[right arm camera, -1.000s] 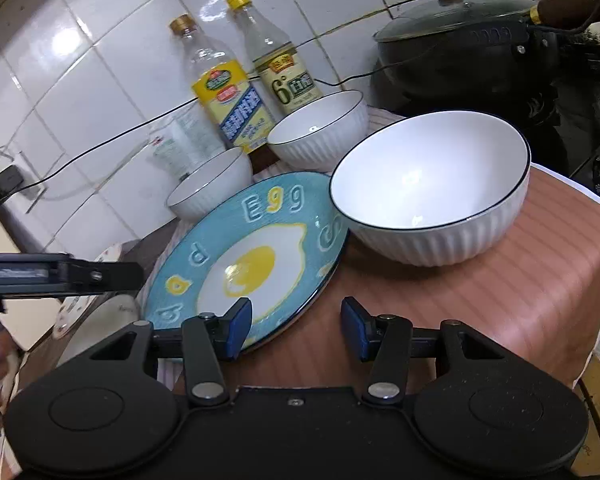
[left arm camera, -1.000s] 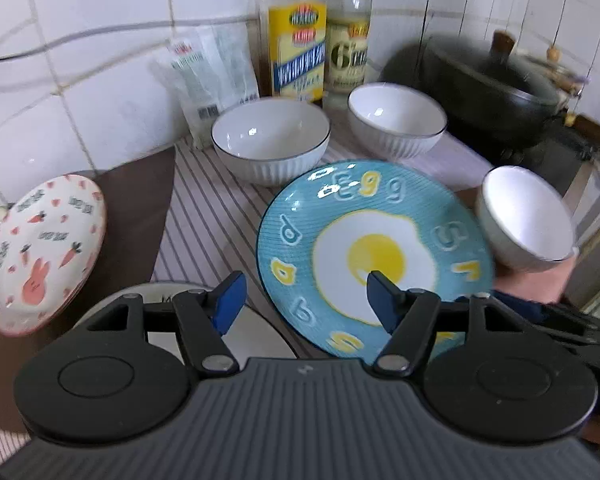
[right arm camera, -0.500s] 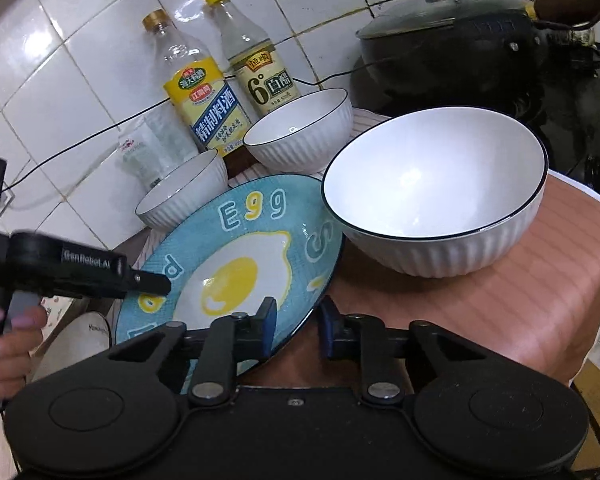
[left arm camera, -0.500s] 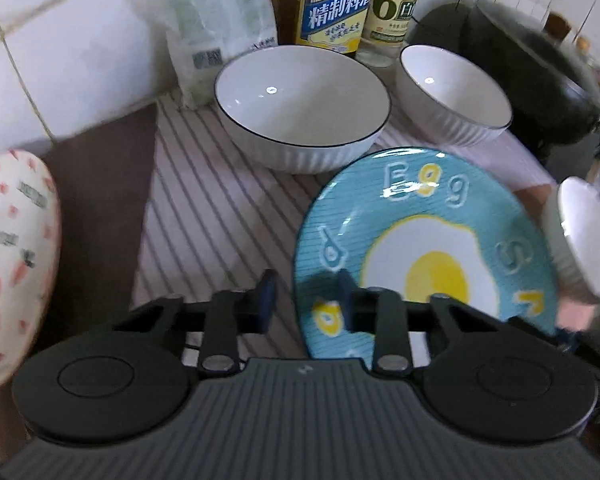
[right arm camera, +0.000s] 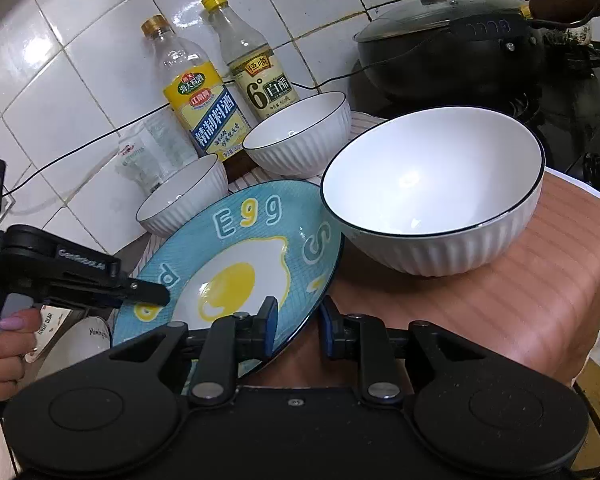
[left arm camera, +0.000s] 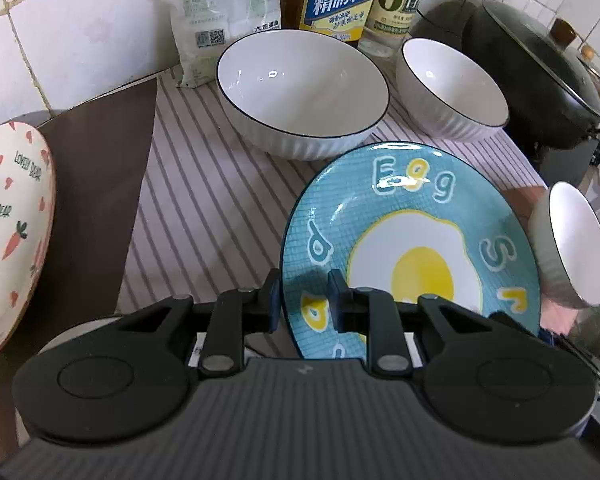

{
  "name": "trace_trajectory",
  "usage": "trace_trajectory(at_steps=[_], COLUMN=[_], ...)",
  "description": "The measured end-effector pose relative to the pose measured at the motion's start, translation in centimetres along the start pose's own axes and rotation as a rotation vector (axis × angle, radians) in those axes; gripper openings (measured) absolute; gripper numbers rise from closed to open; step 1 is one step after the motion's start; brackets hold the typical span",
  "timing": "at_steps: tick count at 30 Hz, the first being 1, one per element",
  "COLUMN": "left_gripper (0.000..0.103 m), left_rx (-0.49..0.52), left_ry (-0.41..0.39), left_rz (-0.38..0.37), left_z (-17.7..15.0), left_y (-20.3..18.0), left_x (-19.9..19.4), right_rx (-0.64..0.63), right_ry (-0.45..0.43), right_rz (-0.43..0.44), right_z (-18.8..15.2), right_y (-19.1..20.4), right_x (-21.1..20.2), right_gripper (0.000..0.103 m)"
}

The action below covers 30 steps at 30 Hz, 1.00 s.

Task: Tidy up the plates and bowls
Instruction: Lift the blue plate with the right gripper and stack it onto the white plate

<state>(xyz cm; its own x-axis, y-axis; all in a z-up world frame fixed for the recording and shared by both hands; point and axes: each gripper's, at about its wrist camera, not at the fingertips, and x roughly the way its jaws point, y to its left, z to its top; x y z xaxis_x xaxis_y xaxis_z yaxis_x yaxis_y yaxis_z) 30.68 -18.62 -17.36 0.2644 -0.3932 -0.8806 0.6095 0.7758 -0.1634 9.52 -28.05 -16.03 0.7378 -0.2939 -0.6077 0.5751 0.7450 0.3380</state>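
The blue plate (left arm camera: 412, 240) with a fried egg and yellow letters lies between three white ribbed bowls. My left gripper (left arm camera: 304, 300) is shut on its near left rim. In the right wrist view that gripper's fingers (right arm camera: 140, 292) lie over the blue plate (right arm camera: 240, 256), and my right gripper (right arm camera: 299, 320) is shut on its near right rim. One large bowl (right arm camera: 432, 196) stands right beside the plate on the pink cloth. Two more bowls (right arm camera: 300, 136) (right arm camera: 180, 196) stand behind it; the left wrist view shows these as a near bowl (left arm camera: 300, 92) and a far bowl (left arm camera: 452, 88).
A pink rabbit plate (left arm camera: 12, 232) lies at the left, and a white plate (right arm camera: 84, 336) sits below my left gripper. Two bottles (right arm camera: 204, 108) and a salt bag (left arm camera: 220, 20) stand against the tiled wall. A lidded black wok (right arm camera: 452, 40) sits at the back right.
Both grippers went from open to shut on the blue plate's rim. My left gripper came forward and down to the plate's left edge; the right one barely moved.
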Motion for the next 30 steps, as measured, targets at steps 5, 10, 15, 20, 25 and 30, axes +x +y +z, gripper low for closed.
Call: trace_trajectory(at_steps=[5,10,15,20,25,30], left_gripper=[0.022,0.022,0.022,0.022,0.022,0.022], left_rx=[0.021,0.011,0.01,-0.015,-0.068,-0.147], left_ry=[-0.008,-0.027,-0.055,-0.077,-0.117,-0.145], left_rz=[0.037,0.045,0.068,0.091,0.104,0.121], left_z=[-0.4,-1.3,-2.2,-3.2,-5.0,-7.5], left_y=[-0.5,-0.2,-0.2,0.7,2.2,4.4], left_x=[-1.5,-3.5,-5.8,-8.4,-11.6,-14.2], right_rx=[0.032,0.042,-0.001,-0.041,-0.094,-0.156], right_ry=[0.032,0.051,0.047,0.039,0.038,0.07], right_rz=[0.029,0.071,0.106,0.153,0.211,0.273], right_z=[0.0,-0.4,-0.6,-0.1,0.6,0.8], right_y=[-0.1,0.1,1.0,2.5,4.6,7.3], right_x=[-0.2,-1.1,-2.1,-3.4,-4.6,-5.4], right_gripper=[0.026,0.027,0.027,0.027,0.027,0.027])
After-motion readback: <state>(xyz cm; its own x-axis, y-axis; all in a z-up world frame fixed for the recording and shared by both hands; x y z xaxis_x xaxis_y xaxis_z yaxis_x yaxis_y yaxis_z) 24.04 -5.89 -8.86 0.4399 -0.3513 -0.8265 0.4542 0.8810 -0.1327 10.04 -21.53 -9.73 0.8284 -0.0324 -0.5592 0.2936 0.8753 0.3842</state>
